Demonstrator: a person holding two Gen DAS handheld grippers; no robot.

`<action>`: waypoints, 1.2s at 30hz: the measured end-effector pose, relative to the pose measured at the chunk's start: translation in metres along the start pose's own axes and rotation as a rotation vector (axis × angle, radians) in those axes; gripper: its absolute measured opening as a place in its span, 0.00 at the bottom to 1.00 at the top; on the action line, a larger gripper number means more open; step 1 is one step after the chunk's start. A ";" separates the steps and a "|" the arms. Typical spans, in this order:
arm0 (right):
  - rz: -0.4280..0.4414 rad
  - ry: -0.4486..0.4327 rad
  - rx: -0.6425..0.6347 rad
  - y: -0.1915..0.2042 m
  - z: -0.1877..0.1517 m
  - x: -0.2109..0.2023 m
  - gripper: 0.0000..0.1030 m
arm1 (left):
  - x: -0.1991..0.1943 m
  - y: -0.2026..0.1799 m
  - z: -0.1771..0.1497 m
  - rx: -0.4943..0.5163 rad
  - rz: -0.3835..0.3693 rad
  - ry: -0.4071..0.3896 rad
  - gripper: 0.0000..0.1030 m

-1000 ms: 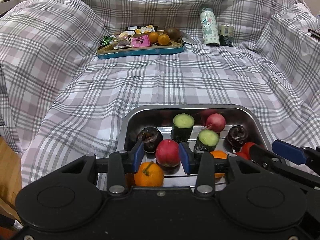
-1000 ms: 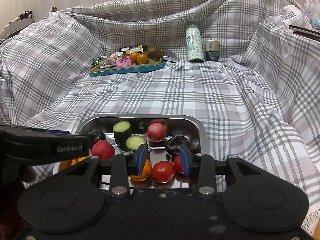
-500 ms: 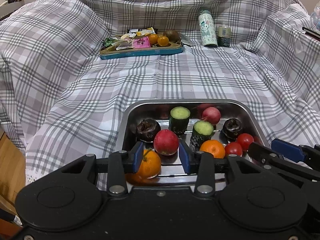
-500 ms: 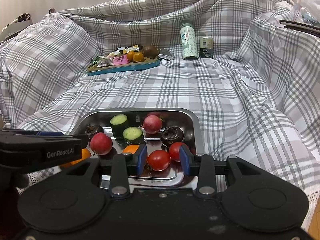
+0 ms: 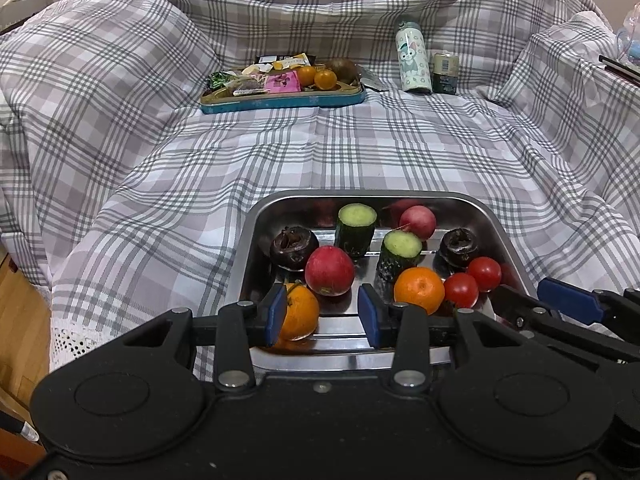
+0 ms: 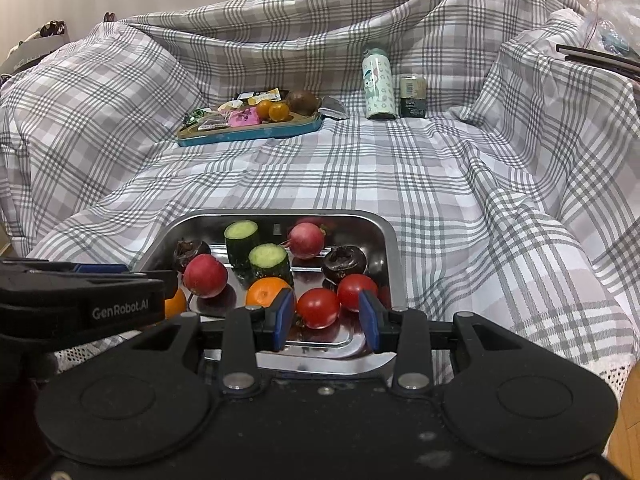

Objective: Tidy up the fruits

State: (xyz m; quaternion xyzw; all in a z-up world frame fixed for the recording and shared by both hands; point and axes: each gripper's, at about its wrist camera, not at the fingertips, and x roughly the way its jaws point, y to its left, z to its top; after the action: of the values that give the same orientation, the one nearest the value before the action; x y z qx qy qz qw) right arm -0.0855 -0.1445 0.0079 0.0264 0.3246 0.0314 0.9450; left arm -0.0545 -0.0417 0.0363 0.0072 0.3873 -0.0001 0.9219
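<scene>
A steel tray (image 5: 486,216) (image 6: 390,236) sits on the checked cloth near me. It holds a red apple (image 5: 330,270), two oranges (image 5: 419,290) (image 5: 298,312), two tomatoes (image 6: 318,307) (image 6: 354,290), two cucumber pieces (image 5: 356,228) (image 5: 400,254), a radish (image 5: 418,222) and two dark fruits (image 5: 294,248) (image 5: 460,246). My left gripper (image 5: 322,316) is open and empty above the tray's near edge. My right gripper (image 6: 326,322) is open and empty, in front of the tomatoes.
A blue tray (image 5: 280,98) with snacks, small oranges and a kiwi stands at the back. A patterned bottle (image 5: 412,58) and a small can (image 5: 446,72) stand to its right. Wooden floor (image 5: 20,312) shows at the left.
Both grippers have pulled back and risen away from the steel tray. More of the fruit in it shows. Both stay open.
</scene>
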 end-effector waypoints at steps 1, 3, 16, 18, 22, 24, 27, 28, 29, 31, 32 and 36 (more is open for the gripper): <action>0.000 0.001 -0.001 0.000 0.000 0.000 0.37 | 0.000 0.000 -0.001 -0.002 0.000 0.001 0.48; 0.001 0.005 -0.003 0.000 0.000 0.000 0.37 | 0.000 0.001 -0.001 -0.004 0.002 0.002 0.48; 0.004 0.008 -0.008 0.000 0.000 0.000 0.37 | 0.000 0.001 -0.003 -0.004 -0.001 0.015 0.48; 0.004 0.009 -0.007 0.000 0.000 0.000 0.37 | 0.000 0.001 -0.002 -0.004 0.000 0.015 0.48; 0.004 0.008 -0.005 -0.001 -0.001 0.000 0.37 | 0.000 0.002 -0.002 -0.003 0.000 0.015 0.48; 0.004 0.009 -0.003 -0.002 -0.001 0.000 0.37 | 0.000 0.001 -0.002 -0.002 0.001 0.015 0.48; 0.004 0.009 -0.001 -0.002 -0.002 0.000 0.37 | 0.000 0.001 -0.002 0.000 0.001 0.017 0.48; 0.004 0.009 -0.001 -0.002 -0.002 0.000 0.37 | 0.000 0.001 -0.002 0.000 0.001 0.017 0.48; 0.005 0.009 -0.001 -0.002 -0.002 0.000 0.37 | 0.000 0.001 -0.002 -0.001 0.001 0.017 0.48; 0.005 0.010 -0.002 -0.002 -0.002 0.000 0.37 | 0.000 0.001 -0.002 -0.001 0.002 0.017 0.48; 0.005 0.010 -0.002 -0.002 -0.002 0.000 0.37 | 0.000 0.001 -0.002 -0.001 0.001 0.017 0.48; 0.005 0.009 -0.001 -0.002 -0.002 0.000 0.37 | 0.000 0.001 -0.003 -0.002 0.001 0.017 0.48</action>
State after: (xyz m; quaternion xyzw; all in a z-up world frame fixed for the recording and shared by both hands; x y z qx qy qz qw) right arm -0.0865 -0.1462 0.0058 0.0266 0.3289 0.0338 0.9434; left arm -0.0565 -0.0402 0.0346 0.0063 0.3952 0.0008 0.9186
